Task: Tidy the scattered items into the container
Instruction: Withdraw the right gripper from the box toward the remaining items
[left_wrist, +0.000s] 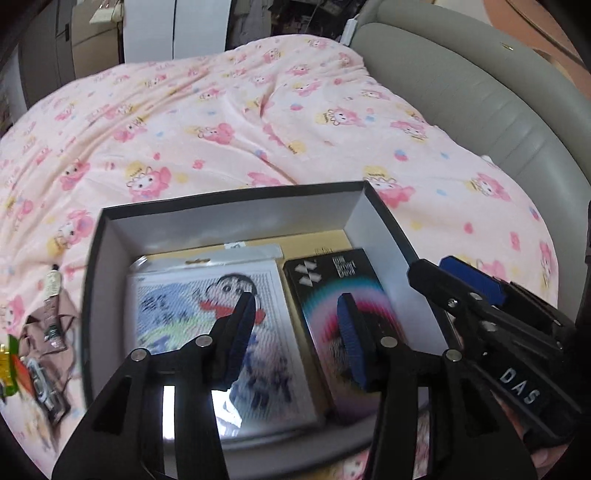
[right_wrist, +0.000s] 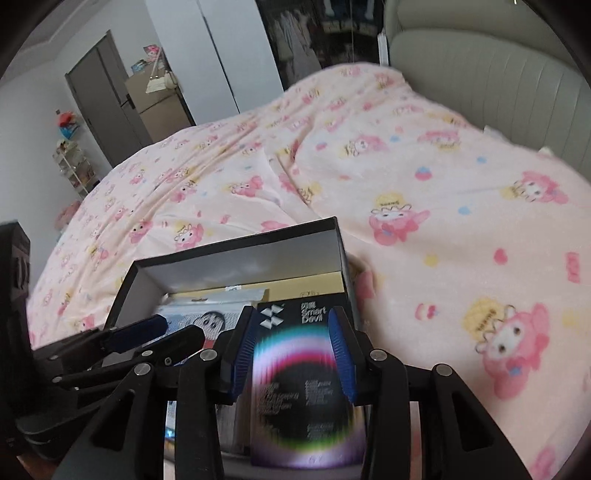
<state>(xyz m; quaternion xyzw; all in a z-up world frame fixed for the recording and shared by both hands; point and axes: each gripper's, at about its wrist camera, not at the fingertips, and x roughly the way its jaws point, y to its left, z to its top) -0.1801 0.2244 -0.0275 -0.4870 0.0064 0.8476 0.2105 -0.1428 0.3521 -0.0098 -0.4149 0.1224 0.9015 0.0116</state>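
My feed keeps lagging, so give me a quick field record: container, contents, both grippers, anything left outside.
container: open black box on the pink bedspread
contents: cartoon-print pack on the left side, black Smart Devil box on the right side
left gripper: open, above the box, holding nothing
right gripper: fingers either side of the Smart Devil box; grip unclear
outside: small tube and blurred items beside the box's left wall

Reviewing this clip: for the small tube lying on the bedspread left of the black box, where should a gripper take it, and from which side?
Grip the tube across its narrow middle, coming down from above with the left gripper, the nearer one. It lies flat on the soft bedspread, partly on a brown fabric item, so a side approach would likely snag cloth.
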